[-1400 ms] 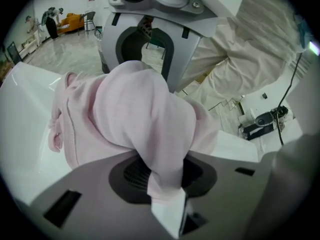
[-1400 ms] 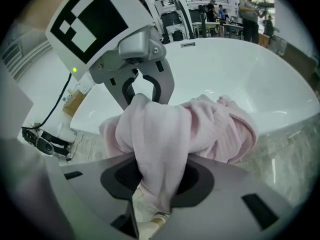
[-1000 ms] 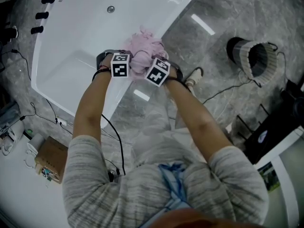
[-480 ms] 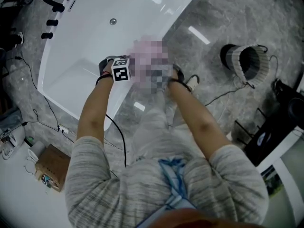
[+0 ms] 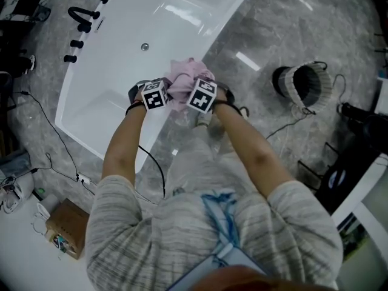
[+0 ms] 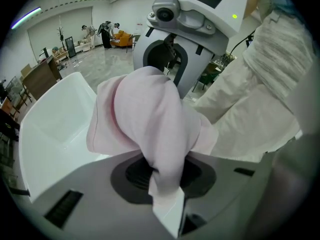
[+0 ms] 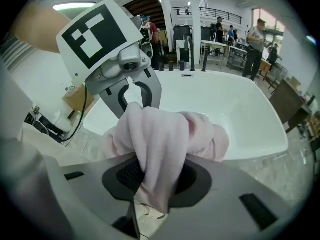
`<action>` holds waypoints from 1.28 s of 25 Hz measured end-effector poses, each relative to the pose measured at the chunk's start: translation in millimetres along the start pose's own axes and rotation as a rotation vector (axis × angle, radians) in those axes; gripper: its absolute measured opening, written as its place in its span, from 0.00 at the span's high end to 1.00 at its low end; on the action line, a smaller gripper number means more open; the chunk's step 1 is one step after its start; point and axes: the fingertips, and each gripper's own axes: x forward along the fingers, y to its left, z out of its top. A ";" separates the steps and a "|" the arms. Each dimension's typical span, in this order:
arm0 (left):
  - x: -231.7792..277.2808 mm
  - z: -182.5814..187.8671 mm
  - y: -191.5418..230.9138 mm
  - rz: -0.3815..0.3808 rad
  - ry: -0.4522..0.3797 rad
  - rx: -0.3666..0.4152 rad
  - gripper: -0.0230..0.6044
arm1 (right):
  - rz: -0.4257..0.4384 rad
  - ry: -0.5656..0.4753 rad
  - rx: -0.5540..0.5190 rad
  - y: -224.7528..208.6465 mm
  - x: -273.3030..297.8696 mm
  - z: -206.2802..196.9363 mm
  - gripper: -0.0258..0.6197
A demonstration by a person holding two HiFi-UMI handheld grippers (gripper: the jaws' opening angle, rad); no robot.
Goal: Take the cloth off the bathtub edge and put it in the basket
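A grey marbled floor (image 5: pixel 303 35) carried a cardboard box (image 5: pixel 63 226) at its lower-left edge. A thin black cable (image 5: pixel 45 123) trailed across the floor's left side. Black tap fittings (image 5: pixel 79 12) stood toward its top-left corner, and a dark rack (image 5: pixel 345 162) stood along its right edge.
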 end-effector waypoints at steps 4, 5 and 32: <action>-17.8 19.8 1.8 0.028 -0.023 0.008 0.80 | -0.016 -0.007 -0.007 -6.0 -25.2 -0.2 0.76; -21.7 24.5 1.9 0.031 -0.026 0.012 0.80 | -0.019 -0.008 -0.011 -7.3 -31.1 -0.5 0.76; -103.4 189.5 54.4 0.085 -0.004 0.206 0.80 | -0.268 -0.108 0.123 -103.7 -186.5 -35.7 0.76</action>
